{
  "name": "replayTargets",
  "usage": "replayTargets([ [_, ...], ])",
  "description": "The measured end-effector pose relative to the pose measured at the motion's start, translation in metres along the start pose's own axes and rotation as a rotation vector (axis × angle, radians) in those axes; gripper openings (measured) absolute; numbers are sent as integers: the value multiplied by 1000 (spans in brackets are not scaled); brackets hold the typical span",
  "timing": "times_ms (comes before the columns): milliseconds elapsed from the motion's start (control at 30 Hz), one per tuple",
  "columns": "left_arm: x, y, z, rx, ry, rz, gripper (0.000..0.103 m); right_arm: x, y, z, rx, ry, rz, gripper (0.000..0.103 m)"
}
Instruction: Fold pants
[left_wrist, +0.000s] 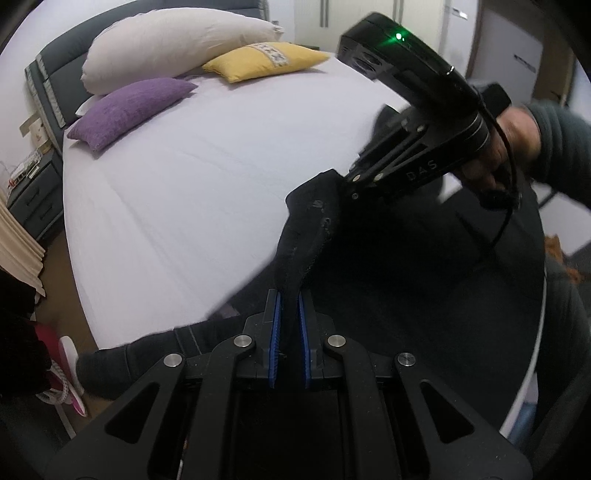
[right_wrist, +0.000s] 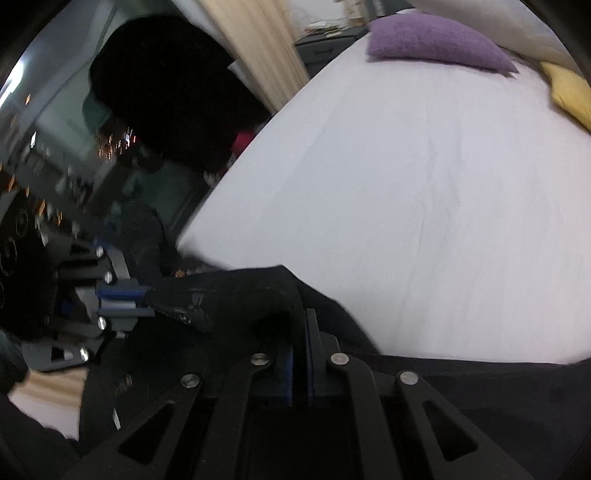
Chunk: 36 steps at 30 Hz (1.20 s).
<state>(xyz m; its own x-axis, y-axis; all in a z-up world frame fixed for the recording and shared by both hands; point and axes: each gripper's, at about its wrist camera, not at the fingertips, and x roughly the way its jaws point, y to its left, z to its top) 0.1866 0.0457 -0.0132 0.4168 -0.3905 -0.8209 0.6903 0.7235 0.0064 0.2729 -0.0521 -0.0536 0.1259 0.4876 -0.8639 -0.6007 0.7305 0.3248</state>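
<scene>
Black pants hang over the near edge of a bed with a pale lilac sheet. My left gripper is shut on the pants' waistband, which runs up as a taut strip to my right gripper, also shut on it. In the right wrist view my right gripper pinches the black waistband, and the left gripper holds the other end at the left. The rest of the pants hangs dark below.
A white pillow, a purple cushion and a yellow cushion lie at the bed's head. A dark nightstand and beige curtain stand left. Pink shoes lie on the floor.
</scene>
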Motion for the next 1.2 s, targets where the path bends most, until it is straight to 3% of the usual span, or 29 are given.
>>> replayTargets([
  [167,-9,-30,-39,59,64,-10,8,8,46,-29,-308,224,-86,6],
  [300,-12,-57,-60,106,88,-25,7,11,74,-59,-476,321,-146,6],
  [433,-14,-88,-77,214,101,3,7,13,87,-75,-557,322,-225,5],
  [633,-31,-104,-90,224,83,-24,7,5,106,-107,-657,282,-312,5],
  [867,-31,-141,-110,362,105,-15,7,13,140,-147,-850,297,-429,5],
  [1200,-25,-154,-111,390,114,-66,7,10,143,-162,-773,236,-435,5],
])
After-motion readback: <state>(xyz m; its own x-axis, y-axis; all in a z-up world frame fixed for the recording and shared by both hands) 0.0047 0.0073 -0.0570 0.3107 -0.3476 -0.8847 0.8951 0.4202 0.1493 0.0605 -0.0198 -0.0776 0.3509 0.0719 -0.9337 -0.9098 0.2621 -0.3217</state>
